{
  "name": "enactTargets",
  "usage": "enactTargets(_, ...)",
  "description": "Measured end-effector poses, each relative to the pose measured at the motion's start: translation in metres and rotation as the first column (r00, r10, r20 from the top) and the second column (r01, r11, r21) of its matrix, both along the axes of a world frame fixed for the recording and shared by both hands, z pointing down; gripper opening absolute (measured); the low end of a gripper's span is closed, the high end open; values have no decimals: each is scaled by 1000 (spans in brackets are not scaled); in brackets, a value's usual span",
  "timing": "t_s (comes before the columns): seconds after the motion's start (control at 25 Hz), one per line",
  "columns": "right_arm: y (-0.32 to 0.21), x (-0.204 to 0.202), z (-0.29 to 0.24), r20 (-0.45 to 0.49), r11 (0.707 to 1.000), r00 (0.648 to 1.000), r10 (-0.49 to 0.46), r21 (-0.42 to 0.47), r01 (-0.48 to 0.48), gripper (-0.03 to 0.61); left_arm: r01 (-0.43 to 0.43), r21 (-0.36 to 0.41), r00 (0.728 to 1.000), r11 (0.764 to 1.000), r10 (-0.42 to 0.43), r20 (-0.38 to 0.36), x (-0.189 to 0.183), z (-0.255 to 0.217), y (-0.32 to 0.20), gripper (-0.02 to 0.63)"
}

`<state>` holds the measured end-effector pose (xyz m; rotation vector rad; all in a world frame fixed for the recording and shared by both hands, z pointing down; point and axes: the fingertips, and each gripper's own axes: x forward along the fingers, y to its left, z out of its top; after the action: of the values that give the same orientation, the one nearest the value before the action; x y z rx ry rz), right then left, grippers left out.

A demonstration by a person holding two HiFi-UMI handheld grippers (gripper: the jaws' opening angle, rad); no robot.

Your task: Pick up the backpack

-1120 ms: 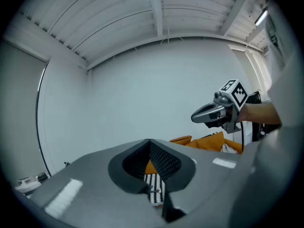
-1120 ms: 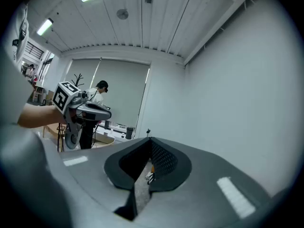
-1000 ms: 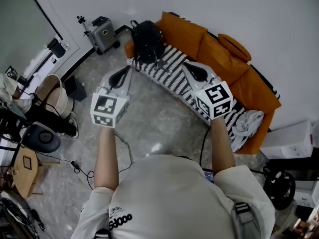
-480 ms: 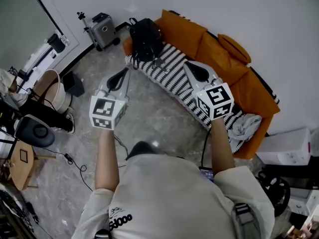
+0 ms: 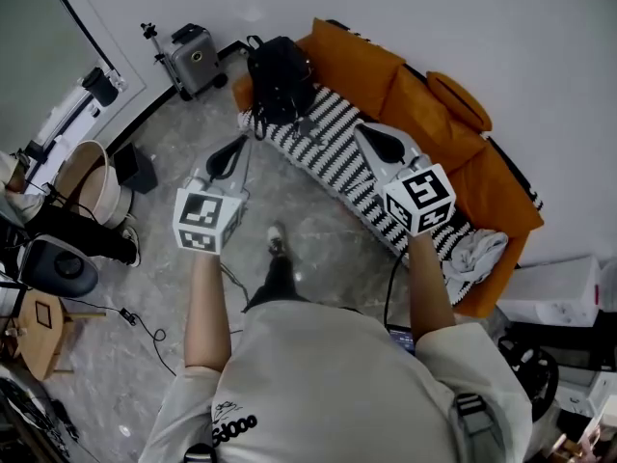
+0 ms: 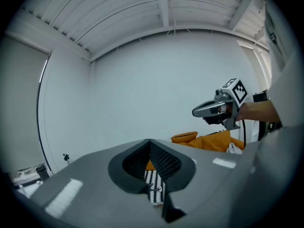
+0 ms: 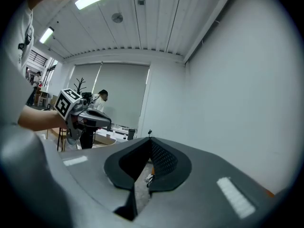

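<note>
Head view, wide to narrow: pale marbled floor [image 5: 328, 230] fills the middle of the room, and an orange sofa [image 5: 424, 104] runs along the white wall, angled from upper centre down to the right. A black-and-white striped throw [image 5: 333, 152] lies over its seat. The backpack [image 5: 280, 77], black with its top handle up, sits at the sofa's far left end, touching the throw's end and close to the wall. A grey wheeled suitcase [image 5: 188, 58] stands on the floor just beside it, to the left. You hold both arms out toward that end of the sofa. Your left tool [image 5: 239, 143] hangs over bare floor, short of the throw's near edge and apart from the backpack. Your right tool [image 5: 371, 135] is above the striped throw, further along the sofa and also apart from the backpack. Both gripper views show the jaws brought together with nothing between the pads; through the left one's notch only a sliver of stripes and orange shows, and through the right one's only floor. One shoe [image 5: 277, 239] shows on the floor between your arms. Judgement on progress: this is the approach stage, with nothing of the pick done. Left to do: close the remaining gap, open at least one tool, seat it on the handle or a strap, clamp, and lift the bag clear of the sofa.
</note>
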<state>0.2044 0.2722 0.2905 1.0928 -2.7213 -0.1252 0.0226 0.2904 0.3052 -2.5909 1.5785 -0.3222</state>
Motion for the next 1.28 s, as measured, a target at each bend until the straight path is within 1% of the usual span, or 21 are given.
enactTargets(0.08, -26, -8, 4, -12, 1000, 1000, 10, 8, -10, 3, 0, 4, 1000, 1000, 0, 12, -8, 7, -28, 12)
enactTargets(0.2, -71, -22, 7, -30, 1000, 999, 23, 6, -22, 3, 6, 6, 998, 1000, -6, 57, -21, 15, -78, 12)
enactTargets(0.4, -141, -55, -1, -55, 999, 998, 39, 4, -39, 3, -15, 4, 999, 1000, 15, 41, -49, 5, -151, 12)
enactTargets(0.52, -178, -70, -7, -52, 999, 997, 51, 10, -50, 3, -22, 8, 999, 1000, 22, 34, -65, -2, -188, 12)
enactTargets(0.68, -218, -85, -4, -37, 996, 996, 84, -5, -84, 3, -30, -15, 999, 999, 30, 22, -83, 4, -227, 12)
enactTargets(0.84, -251, -93, -9, -23, 993, 992, 121, 13, -121, 3, -33, -29, 999, 999, 33, 5, -98, 10, -263, 12)
enactTargets(1.08, -301, -102, -5, -71, 987, 984, 164, 15, -163, 3, -41, -35, 999, 999, 41, -5, -113, 13, -310, 12)
enactTargets(1.2, -323, -111, -2, -73, 986, 984, 165, 8, -165, 3, -49, -42, 999, 998, 49, -9, -120, 18, -331, 11)
enactTargets(1.28, -336, -118, 0, -46, 989, 988, 148, -17, -149, 3, -53, -49, 998, 997, 52, -18, -126, 22, -344, 12)
